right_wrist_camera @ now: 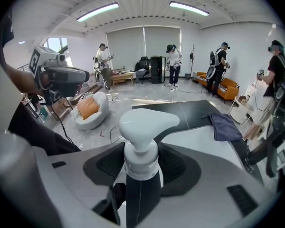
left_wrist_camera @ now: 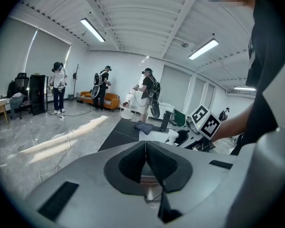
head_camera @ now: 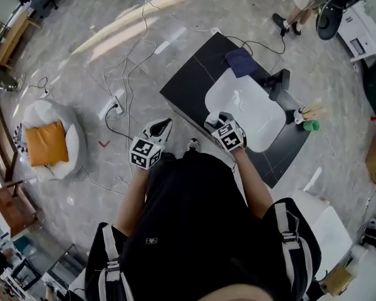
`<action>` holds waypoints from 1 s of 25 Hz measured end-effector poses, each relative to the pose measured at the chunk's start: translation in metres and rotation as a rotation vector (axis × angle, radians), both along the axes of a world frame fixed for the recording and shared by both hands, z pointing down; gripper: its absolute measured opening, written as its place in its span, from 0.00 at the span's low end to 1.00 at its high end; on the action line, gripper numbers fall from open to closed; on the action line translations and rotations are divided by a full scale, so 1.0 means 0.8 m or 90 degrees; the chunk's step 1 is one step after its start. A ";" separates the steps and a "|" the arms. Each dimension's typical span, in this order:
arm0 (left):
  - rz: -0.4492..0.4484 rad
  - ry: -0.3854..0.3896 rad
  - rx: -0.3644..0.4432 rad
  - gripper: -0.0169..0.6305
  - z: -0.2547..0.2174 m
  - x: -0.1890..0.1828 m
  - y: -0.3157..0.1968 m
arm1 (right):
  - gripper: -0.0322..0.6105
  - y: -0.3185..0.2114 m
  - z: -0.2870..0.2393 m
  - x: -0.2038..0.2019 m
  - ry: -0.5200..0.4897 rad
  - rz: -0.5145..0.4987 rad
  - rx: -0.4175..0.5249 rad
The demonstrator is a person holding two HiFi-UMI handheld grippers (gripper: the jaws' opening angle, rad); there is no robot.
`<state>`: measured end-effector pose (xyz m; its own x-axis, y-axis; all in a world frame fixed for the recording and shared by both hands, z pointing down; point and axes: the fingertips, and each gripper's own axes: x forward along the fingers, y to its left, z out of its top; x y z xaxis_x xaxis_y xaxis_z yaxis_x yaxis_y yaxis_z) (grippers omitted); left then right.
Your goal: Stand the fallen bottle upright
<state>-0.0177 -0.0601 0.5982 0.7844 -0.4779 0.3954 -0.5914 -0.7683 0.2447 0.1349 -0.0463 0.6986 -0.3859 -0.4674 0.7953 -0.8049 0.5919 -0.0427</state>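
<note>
A dark pump bottle (right_wrist_camera: 141,184) with a white pump head (right_wrist_camera: 149,122) stands upright between the pads of my right gripper (right_wrist_camera: 141,163), which is shut on its neck. In the head view the right gripper (head_camera: 214,119) hangs over the near edge of a white mat (head_camera: 250,105) on the black table (head_camera: 194,80), and the bottle is hidden under it. My left gripper (left_wrist_camera: 146,163) is shut, pads together with nothing between them. In the head view the left gripper (head_camera: 161,129) is off the table's near left corner, above the floor.
A dark blue cloth (head_camera: 241,61) lies at the mat's far end. Beside the mat there is a black stand (head_camera: 279,83), then a green cup (head_camera: 311,125). Cables (head_camera: 122,74) run over the floor at left, near a white seat with an orange cushion (head_camera: 50,140). Other people stand farther back.
</note>
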 end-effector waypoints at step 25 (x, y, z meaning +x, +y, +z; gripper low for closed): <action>0.040 -0.007 0.002 0.05 0.003 0.032 0.012 | 0.48 0.023 0.007 0.005 -0.014 -0.036 0.048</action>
